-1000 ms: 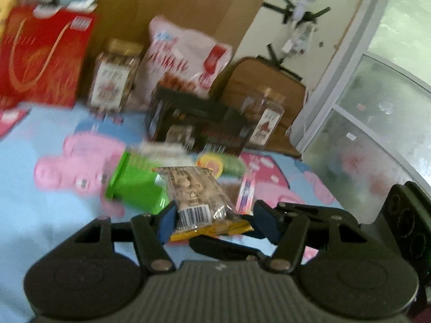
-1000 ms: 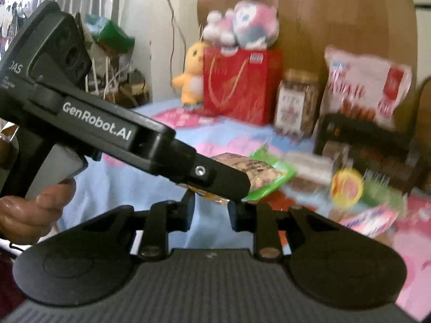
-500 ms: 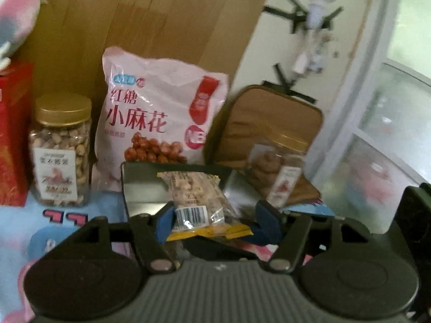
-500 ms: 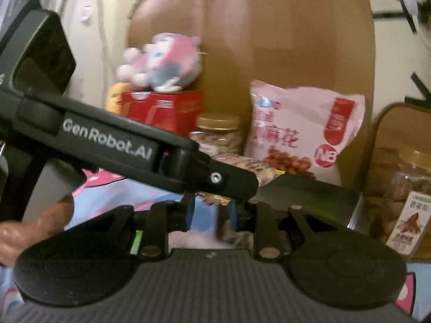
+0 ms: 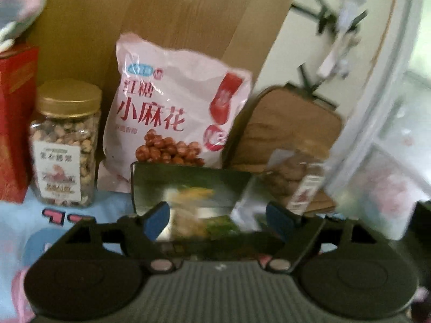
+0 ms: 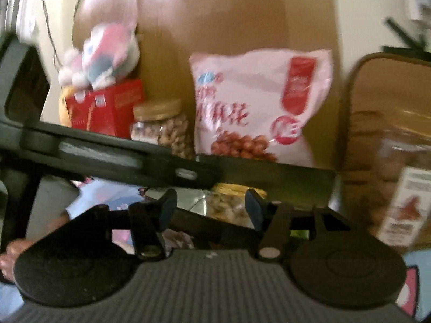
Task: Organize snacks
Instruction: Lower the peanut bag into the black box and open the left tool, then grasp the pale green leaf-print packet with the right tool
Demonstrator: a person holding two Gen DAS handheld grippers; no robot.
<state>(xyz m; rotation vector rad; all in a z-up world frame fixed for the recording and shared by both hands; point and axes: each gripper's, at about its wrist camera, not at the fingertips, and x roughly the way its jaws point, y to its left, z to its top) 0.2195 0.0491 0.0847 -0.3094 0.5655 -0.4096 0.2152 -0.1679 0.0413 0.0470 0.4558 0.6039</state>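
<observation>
My left gripper [image 5: 218, 218] is open above a dark open box [image 5: 188, 180] with shiny inner walls. A small clear snack packet [image 5: 188, 215] with a yellow edge lies blurred between and below the fingers, inside the box. My right gripper [image 6: 210, 206] is open too, just behind the left gripper's arm [image 6: 121, 158], and the same packet [image 6: 229, 204] shows between its fingers in the box [image 6: 296, 180].
Behind the box stand a pink snack bag [image 5: 175, 123], a gold-lidded nut jar [image 5: 64, 145], a red gift bag [image 5: 13, 123] and a second jar [image 5: 299, 180] at the right. A brown board and a plush toy [image 6: 107, 53] are behind. Blue printed cloth [image 5: 16, 226] covers the surface.
My left gripper opened and let go of the snack packet, which dropped into the dark box. My right gripper's fingers have spread wider. Both moved closer to the box.
</observation>
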